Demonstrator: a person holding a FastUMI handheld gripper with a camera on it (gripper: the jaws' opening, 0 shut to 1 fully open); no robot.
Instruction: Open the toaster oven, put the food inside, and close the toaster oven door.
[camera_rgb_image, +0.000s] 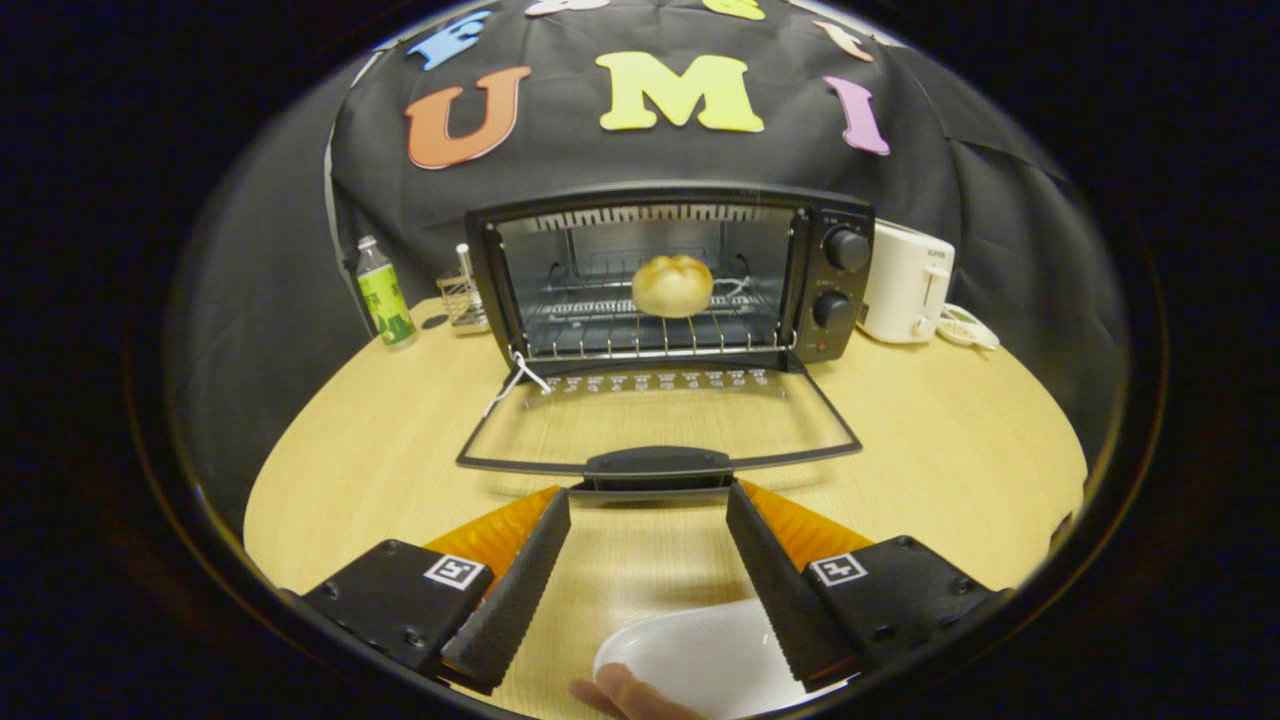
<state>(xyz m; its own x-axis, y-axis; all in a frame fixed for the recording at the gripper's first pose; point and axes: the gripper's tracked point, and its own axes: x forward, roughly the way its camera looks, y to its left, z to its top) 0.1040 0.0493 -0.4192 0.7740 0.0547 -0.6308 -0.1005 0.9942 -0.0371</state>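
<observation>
I see the gripper (648, 500) with jaws spread wide and empty, its tips just short of the handle (657, 464) of the toaster oven (668, 272) door, which lies folded down onto the table (930, 450). The bread roll (672, 286) sits on the rack inside.

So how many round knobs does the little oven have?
2, both on the toaster oven panel right of the bun: upper knob, lower knob. The open gripper sits before the lowered door's handle.
</observation>
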